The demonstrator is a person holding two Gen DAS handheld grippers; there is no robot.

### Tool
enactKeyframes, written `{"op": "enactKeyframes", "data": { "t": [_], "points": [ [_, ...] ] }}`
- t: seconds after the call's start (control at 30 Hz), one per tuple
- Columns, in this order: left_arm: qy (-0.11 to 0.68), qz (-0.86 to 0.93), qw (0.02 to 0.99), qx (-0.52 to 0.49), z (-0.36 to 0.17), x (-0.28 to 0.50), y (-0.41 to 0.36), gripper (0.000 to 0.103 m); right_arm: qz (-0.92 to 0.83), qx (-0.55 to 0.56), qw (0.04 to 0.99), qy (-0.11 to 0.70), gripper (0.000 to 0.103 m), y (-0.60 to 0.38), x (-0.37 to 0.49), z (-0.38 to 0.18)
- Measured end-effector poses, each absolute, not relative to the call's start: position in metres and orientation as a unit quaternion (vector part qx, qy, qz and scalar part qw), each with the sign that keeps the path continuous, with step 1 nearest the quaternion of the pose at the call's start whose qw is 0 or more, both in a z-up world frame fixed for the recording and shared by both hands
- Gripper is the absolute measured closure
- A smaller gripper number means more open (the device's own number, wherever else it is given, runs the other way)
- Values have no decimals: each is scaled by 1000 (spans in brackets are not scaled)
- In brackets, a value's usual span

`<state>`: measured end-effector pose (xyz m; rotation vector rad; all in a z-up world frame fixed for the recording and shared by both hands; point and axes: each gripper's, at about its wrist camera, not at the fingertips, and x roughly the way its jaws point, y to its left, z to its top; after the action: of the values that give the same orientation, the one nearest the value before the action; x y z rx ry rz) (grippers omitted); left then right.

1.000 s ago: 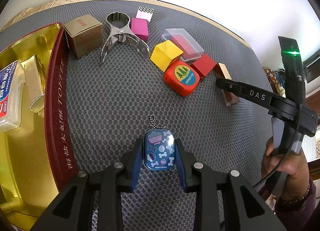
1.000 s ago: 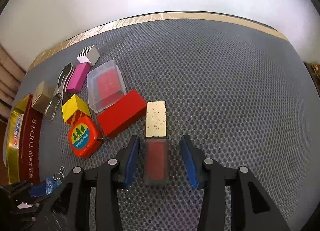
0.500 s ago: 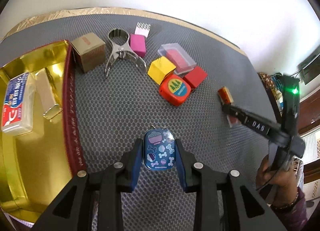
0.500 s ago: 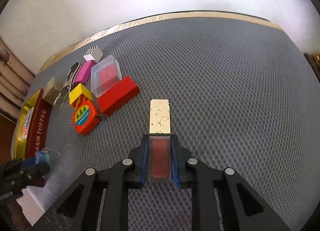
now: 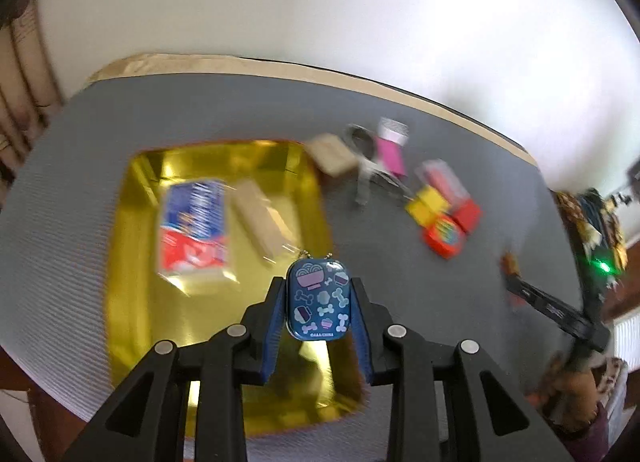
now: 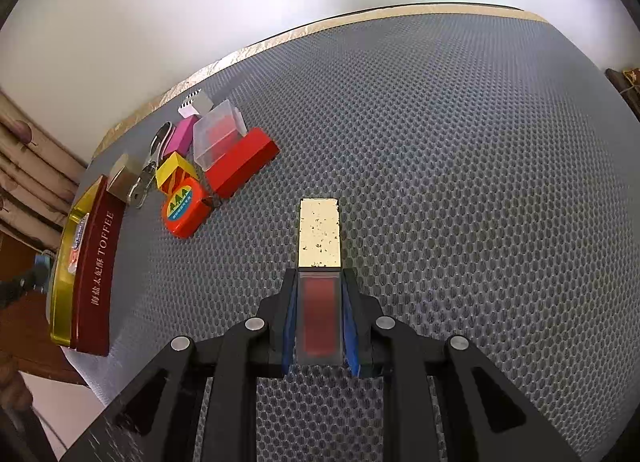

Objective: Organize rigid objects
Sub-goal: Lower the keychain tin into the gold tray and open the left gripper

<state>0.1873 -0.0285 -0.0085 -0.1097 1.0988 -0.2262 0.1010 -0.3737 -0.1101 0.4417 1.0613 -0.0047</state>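
My left gripper (image 5: 319,308) is shut on a small blue tin keychain (image 5: 319,298) with bone drawings, held in the air above the gold toffee tin (image 5: 132,222). The tin holds a red-and-blue packet (image 5: 194,224) and a beige bar (image 5: 264,218). My right gripper (image 6: 319,314) is shut on a gold-capped red lipstick tube (image 6: 319,246), lifted above the grey mat. The right gripper also shows in the left wrist view (image 5: 552,308) at the far right.
A cluster lies on the mat: orange tape measure (image 6: 184,210), red block (image 6: 240,162), yellow box (image 6: 174,172), clear case (image 6: 218,134), pink block (image 6: 180,136), metal clip (image 6: 150,170), brown box (image 6: 120,178). The toffee tin (image 6: 94,262) stands at the left edge.
My left gripper has lifted and swung left with the keychain, from over the mat to above the gold tin. My right gripper shut on the lipstick tube and raised it.
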Motion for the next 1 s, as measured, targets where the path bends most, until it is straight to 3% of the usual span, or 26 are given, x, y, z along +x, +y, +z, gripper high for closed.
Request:
{"op": "enactKeyframes", "data": {
  "t": [0.2,0.87,1.0],
  "points": [
    [532,-80,841,-58,-23,225,-4,72,0,214,838,502,84,-380,96,-108],
    [554,-73,826,-76,-69,305,-29,72,0,218,836,503,84,-380,99,-109],
    [561,-92,818,-84,-67,306,-28,64,0,217,836,504,84,-380,100,-109]
  ]
}}
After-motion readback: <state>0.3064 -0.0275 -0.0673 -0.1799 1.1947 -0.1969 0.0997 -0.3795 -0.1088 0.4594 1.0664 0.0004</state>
